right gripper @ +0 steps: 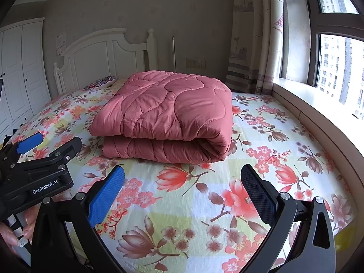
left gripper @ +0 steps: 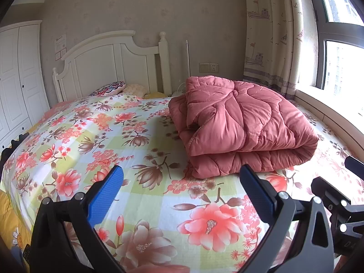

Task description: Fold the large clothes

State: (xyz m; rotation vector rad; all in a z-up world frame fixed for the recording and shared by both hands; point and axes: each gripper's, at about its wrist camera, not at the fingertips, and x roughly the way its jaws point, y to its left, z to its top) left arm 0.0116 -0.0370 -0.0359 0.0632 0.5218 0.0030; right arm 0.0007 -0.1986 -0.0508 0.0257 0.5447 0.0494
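A thick pink quilted comforter lies folded in a squat stack on the flower-print bed sheet; the right wrist view shows it as a neat bundle with its rounded fold toward me. My left gripper hovers open above the sheet, just short of the comforter's near edge, holding nothing. My right gripper is open too, a short way in front of the bundle. The left gripper's body appears at the left of the right wrist view, held by a hand.
A white headboard and small pillows sit at the far end of the bed. A white wardrobe stands on the left. On the right are a window sill, curtains and a window. Yellow bedding hangs at the bed's left edge.
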